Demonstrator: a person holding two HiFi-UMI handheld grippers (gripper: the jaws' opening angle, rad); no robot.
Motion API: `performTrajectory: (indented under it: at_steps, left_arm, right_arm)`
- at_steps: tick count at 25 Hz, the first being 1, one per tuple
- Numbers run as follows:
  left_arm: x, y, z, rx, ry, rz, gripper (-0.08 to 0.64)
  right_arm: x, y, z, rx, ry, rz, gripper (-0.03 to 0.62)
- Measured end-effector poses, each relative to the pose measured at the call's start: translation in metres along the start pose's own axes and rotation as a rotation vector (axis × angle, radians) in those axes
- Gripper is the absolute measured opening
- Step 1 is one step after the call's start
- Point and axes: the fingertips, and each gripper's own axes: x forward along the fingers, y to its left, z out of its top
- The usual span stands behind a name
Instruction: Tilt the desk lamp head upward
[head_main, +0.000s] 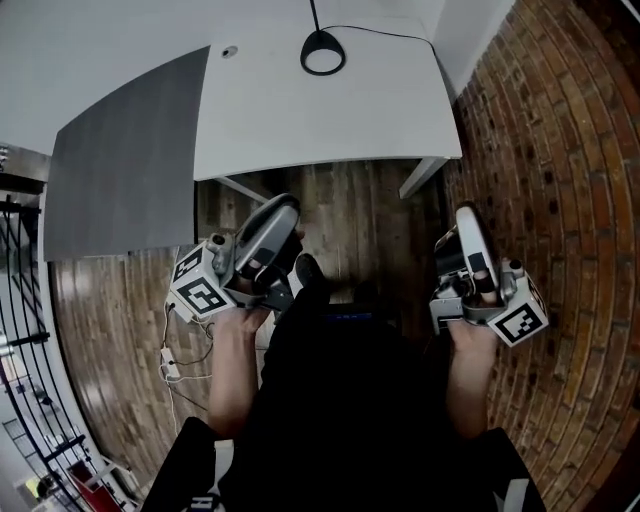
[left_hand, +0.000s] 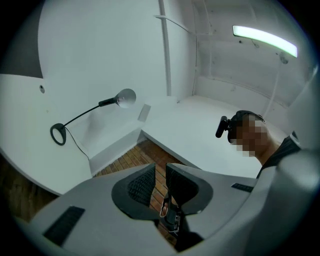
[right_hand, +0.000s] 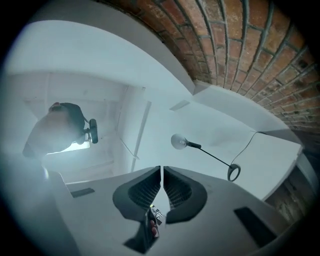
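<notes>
Well ahead of the left hand-held gripper (left_hand: 159, 172), slightly spread, and the right hand-held gripper (right_hand: 162, 172), pressed together, both empty, the lamp (left_hand: 125, 97) stands on the worktop (head_main: 330, 110); better approach its head (right_hand: 178, 141) from below, slowly.

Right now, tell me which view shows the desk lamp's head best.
The left gripper view: the lamp head shows sharp and side-on on its thin arm. The right gripper view shows it too, but hazier. The head view catches only the ring base; the head is out of frame.
</notes>
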Motion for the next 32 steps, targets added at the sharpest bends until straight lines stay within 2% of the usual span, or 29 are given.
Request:
performTrajectory:
  at_steps: [5,10,15,21,26,32]
  left_arm:
    - [-0.01,-0.017,-0.028,0.021,0.028,0.083,0.076]
    - [-0.014,-0.034,-0.027,0.081,0.045,0.115,0.067]
    - [-0.001,-0.052,-0.016,0.145,0.08,0.058,0.067]
    - [-0.003,-0.066,-0.008,0.188,0.094,-0.014,0.067]
    - [-0.036,-0.063,0.011,0.15,0.058,-0.056,0.069]
    - [-0.077,-0.051,0.026,0.084,0.031,-0.071,0.067]
  right_arm:
    - [-0.022,-0.012,-0.009,0.055,0.02,0.015,0.025]
    - [-0.024,-0.006,-0.009,0.071,0.014,0.045,0.025]
    - [-0.008,0.01,-0.005,0.015,0.009,0.099,0.025]
    - [0.003,0.027,-0.024,-0.028,0.04,0.079,0.025]
    - [0.016,0.048,-0.054,-0.056,0.074,0.037,0.025]
    - [0.027,0.072,-0.094,-0.125,0.127,-0.045,0.023]
